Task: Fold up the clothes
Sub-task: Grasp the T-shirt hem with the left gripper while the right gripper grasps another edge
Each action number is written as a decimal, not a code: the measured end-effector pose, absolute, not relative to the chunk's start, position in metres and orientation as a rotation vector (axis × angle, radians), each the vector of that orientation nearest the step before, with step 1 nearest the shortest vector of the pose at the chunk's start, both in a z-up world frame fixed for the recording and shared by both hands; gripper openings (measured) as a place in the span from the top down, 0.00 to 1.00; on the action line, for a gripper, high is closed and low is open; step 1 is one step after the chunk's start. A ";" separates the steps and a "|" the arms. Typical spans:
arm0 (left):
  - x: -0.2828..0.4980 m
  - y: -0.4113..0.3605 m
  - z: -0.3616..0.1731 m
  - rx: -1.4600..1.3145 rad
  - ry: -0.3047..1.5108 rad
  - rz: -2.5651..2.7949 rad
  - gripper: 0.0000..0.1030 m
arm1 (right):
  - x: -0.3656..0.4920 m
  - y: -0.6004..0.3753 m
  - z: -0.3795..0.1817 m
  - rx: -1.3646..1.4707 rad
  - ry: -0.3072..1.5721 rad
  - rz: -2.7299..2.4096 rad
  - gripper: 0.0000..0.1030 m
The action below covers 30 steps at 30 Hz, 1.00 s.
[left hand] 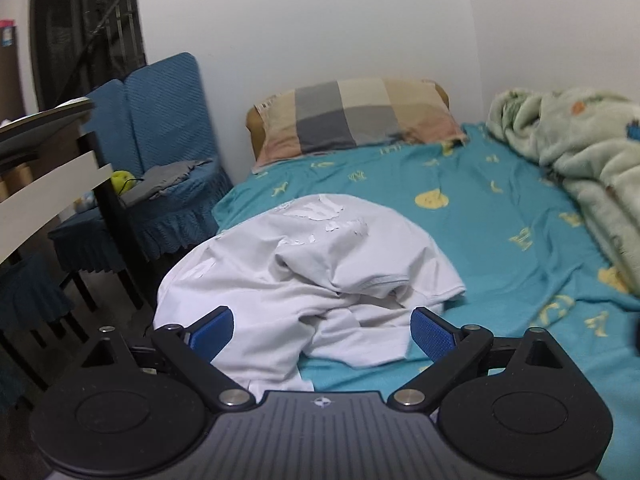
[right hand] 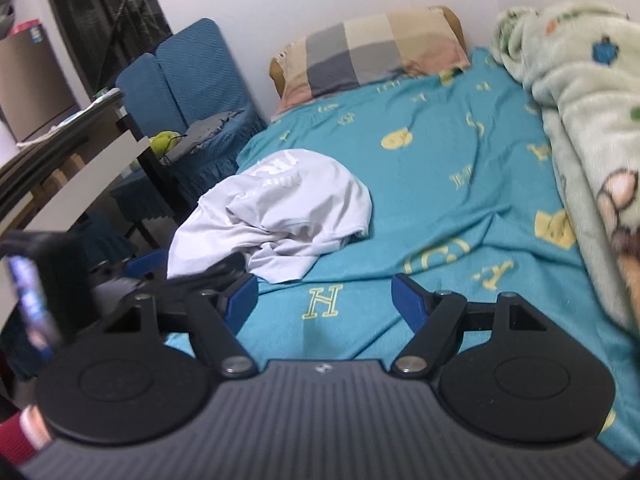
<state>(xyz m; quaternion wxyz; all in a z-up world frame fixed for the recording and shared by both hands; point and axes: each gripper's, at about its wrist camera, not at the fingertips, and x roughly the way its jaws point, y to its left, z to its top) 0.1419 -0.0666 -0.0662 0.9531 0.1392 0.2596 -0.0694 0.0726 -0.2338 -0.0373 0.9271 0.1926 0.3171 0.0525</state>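
A crumpled white shirt (left hand: 304, 280) lies in a heap on the teal sheet (left hand: 500, 240), at the bed's near left edge, with part of it spilling over that side. Cracked white print shows on its upper folds.

The left gripper (left hand: 322, 334) hangs just over the shirt's near end, jaws spread wide with nothing between them; the blue pads (left hand: 430, 334) flank a bunched fold of cloth. Whether they touch the fabric cannot be told.

The right gripper (right hand: 324, 300) sits over bare sheet to the right of the shirt, jaws likewise wide apart and holding nothing. In its view the left gripper shows as a dark blurred shape at the shirt's near left edge.

Around the bed: a checked pillow (left hand: 352, 116) lies at the head against the wall, and a pale green blanket (left hand: 580, 160) is piled along the right side. Left of the bed stand blue-covered chairs (left hand: 160, 128), one with grey cloth (left hand: 168, 178) and a yellow-green object (left hand: 120, 180) on its seat, and a table (left hand: 48, 120) edge juts in nearer the camera
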 end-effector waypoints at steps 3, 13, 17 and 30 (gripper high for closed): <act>0.171 -0.068 -0.087 0.354 0.546 -0.149 0.10 | 0.080 -0.243 -0.047 0.467 0.685 0.101 0.27; 0.230 -0.035 -0.139 0.275 0.575 -0.169 0.79 | 0.117 -0.250 -0.077 0.567 0.770 0.077 0.27; 0.224 -0.022 -0.121 0.173 0.515 -0.194 0.97 | 0.129 -0.247 -0.083 0.545 0.773 0.071 0.27; 0.114 0.065 0.002 -0.161 0.354 -0.235 0.97 | 0.105 -0.237 -0.058 0.490 0.667 0.133 0.27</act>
